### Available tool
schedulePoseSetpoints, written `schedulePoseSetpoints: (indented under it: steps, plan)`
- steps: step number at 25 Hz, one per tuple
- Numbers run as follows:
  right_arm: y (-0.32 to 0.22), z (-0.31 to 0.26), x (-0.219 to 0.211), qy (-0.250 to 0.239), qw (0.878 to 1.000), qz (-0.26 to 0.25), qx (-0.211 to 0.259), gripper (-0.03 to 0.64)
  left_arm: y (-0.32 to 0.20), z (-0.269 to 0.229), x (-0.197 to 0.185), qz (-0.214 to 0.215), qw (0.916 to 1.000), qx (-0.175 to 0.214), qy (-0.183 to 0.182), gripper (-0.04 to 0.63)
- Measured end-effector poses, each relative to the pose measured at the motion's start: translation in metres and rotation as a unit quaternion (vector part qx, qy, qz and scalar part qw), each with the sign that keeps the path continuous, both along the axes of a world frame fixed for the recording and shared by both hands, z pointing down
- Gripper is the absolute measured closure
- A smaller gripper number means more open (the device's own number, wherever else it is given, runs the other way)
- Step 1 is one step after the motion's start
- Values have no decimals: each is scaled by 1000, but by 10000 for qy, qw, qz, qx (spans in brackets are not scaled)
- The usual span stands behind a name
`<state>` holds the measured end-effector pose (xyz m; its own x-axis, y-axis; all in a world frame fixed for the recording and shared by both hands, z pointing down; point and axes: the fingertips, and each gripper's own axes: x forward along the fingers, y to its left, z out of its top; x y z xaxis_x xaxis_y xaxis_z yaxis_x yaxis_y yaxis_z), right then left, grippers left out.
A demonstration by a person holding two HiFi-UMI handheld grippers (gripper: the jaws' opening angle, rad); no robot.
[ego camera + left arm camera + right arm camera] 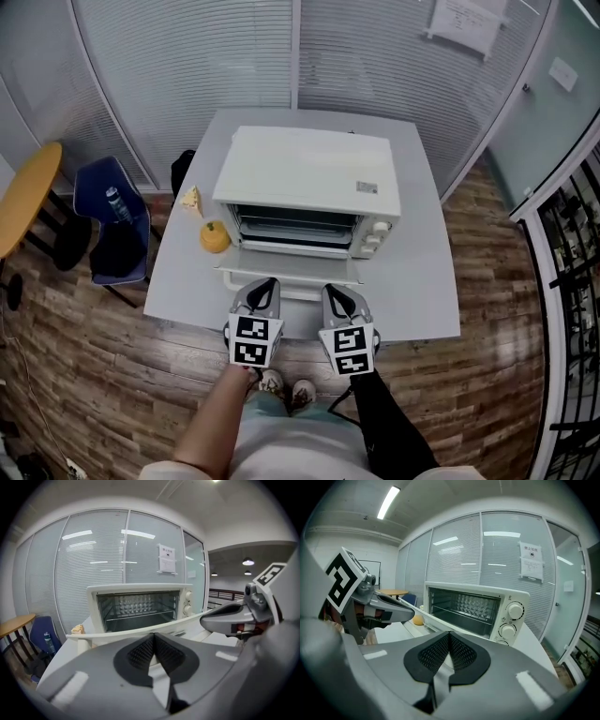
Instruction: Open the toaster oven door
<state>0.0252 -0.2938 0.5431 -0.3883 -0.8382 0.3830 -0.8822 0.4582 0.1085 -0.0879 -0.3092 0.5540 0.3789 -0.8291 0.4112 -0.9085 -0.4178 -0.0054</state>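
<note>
The boxy, cream-white metal toaster oven (305, 178) stands mid-surface on the pale grey, smooth rectangular surface (422, 281). Its flat drop-down door (291, 270) is seen lowered to about level, and the wire rack and dimpled shiny back wall inside are exposed. The opening step is therefore judged done or all but done.

The grey plastic left gripper (262, 286) and its matching right gripper (339, 292) are held side by side just before the door's front edge. The ribbed black jaws of each are pressed together on nothing. Little more than a clean withdrawal seems called for next.

A round orange fruit (215, 236) and a pale yellow wedge (192, 200) lie left of the oven.
</note>
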Motion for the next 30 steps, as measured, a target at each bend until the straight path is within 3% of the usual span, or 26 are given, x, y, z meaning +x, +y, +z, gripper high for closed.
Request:
schedulePoseSetpoints:
  steps: [18, 30]
  plan:
    - [45, 70, -1, -25, 9977, 118, -665, 615, 46, 68, 2, 143, 9986, -496, -113, 538]
    - [59, 108, 4, -405, 9938, 636, -822, 614, 61, 106, 3, 37, 9977, -668, -61, 538]
